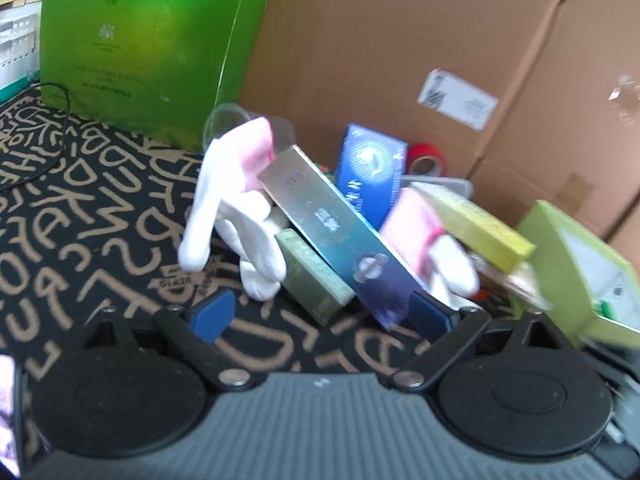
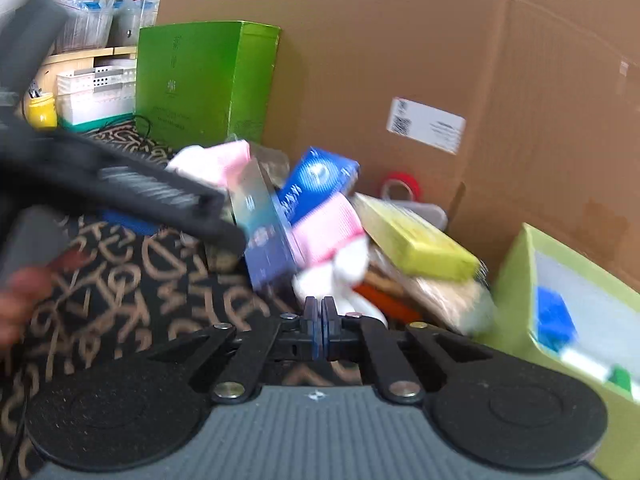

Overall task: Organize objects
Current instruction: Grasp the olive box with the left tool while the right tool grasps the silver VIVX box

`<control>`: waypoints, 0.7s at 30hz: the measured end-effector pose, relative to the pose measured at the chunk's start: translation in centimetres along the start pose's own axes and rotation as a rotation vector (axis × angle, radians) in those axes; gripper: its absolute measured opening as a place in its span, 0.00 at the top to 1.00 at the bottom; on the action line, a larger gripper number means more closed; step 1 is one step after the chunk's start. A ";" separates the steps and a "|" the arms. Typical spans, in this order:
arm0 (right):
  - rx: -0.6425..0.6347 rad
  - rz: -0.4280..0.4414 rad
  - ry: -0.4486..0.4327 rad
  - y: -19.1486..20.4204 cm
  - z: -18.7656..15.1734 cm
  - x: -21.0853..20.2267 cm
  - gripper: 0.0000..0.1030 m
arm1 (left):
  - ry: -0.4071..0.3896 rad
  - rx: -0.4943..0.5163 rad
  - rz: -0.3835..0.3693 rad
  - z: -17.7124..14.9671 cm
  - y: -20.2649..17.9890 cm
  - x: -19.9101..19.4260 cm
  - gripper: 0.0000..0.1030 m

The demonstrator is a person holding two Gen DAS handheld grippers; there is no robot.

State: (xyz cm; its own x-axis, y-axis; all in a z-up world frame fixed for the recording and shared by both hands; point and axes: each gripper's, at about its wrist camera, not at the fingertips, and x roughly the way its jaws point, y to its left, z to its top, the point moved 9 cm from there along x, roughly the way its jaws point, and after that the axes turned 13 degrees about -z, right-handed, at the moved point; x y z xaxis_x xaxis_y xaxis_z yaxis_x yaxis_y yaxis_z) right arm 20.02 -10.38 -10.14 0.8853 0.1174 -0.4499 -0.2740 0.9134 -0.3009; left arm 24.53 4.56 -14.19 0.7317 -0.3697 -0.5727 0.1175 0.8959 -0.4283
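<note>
A heap of objects lies on the patterned cloth against a big cardboard box. In the left wrist view, a long silver-blue box (image 1: 336, 224) slants across it, over a small olive box (image 1: 312, 280). A white-and-pink glove (image 1: 232, 200) lies left, a dark blue box (image 1: 368, 168) behind, a second pink-cuffed glove (image 1: 428, 240) and a yellow-green box (image 1: 476, 220) right. My left gripper (image 1: 324, 316) is open just before the long box's near end, holding nothing. My right gripper (image 2: 322, 320) is shut and empty, in front of the glove (image 2: 332, 240). The left gripper (image 2: 160, 196) crosses this view.
A tall green box (image 1: 148, 40) stands at the back left, and a big cardboard box (image 1: 400, 40) forms the back wall. A red tape roll (image 1: 426, 158) lies behind the heap. A light green open box (image 2: 568, 304) sits at the right. A black cable (image 1: 52, 128) runs at the left.
</note>
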 end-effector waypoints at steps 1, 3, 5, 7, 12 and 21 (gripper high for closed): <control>-0.015 -0.006 -0.007 0.0 -0.2 -0.3 0.96 | 0.015 -0.015 0.014 0.0 0.4 0.8 0.13; -0.053 -0.008 -0.046 0.2 0.0 -0.5 0.94 | -0.004 -0.045 0.022 0.3 1.0 1.3 0.15; -0.096 -0.013 -0.069 1.0 0.6 0.3 0.77 | -0.010 -0.080 0.027 0.6 1.6 1.0 0.15; -0.130 -0.007 -0.082 2.2 1.3 1.5 0.68 | -0.025 -0.118 0.004 0.8 2.0 0.5 0.15; -0.242 0.003 -0.089 6.1 2.1 4.9 0.48 | -0.021 -0.129 0.017 1.2 3.0 0.3 0.16; -0.091 -0.049 0.004 2.2 0.3 2.6 0.55 | 0.011 -0.068 0.012 1.4 1.8 2.0 0.29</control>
State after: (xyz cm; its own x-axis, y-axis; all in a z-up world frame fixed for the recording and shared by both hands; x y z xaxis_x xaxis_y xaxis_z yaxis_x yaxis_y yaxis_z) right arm 21.85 -7.94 -11.76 0.8970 0.0716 -0.4362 -0.2637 0.8787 -0.3980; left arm 27.15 5.85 -15.10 0.7256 -0.3619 -0.5853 0.0627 0.8818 -0.4675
